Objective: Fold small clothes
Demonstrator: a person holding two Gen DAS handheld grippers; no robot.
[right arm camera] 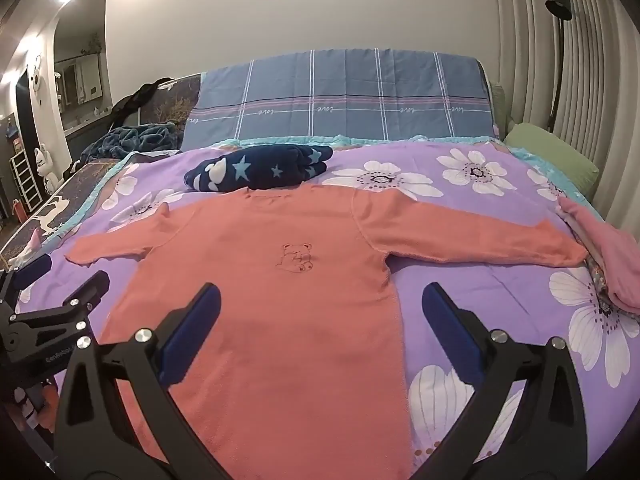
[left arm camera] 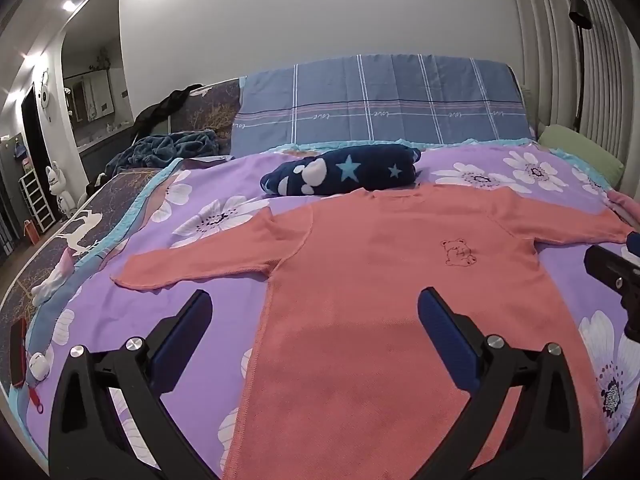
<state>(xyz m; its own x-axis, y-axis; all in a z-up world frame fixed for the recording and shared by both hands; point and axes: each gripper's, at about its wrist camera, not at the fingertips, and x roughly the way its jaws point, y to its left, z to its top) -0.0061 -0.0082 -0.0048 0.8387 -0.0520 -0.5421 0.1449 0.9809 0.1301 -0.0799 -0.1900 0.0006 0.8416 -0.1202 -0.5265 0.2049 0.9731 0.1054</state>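
Note:
A small salmon-pink long-sleeved top (left arm camera: pixel 380 280) (right arm camera: pixel 272 280) with a little bear outline on its chest lies spread flat on the purple flowered bedspread (left arm camera: pixel 120 320) (right arm camera: pixel 460 280), both sleeves stretched out sideways. My left gripper (left arm camera: pixel 316 312) hovers open over the top's lower left side, with nothing between its blue pads. My right gripper (right arm camera: pixel 320 304) hovers open over the top's lower right edge, also with nothing between its fingers. Each gripper shows at the edge of the other's view, the right one (left arm camera: pixel 612 276) and the left one (right arm camera: pixel 52 292).
A folded navy blanket with stars (left arm camera: pixel 344 172) (right arm camera: pixel 260 168) lies just behind the top's collar. A blue plaid pillow (left arm camera: pixel 380 104) leans at the headboard. Pink garments (right arm camera: pixel 608 256) are piled at the right edge. A phone and a small white case (left arm camera: pixel 38 366) lie at the left.

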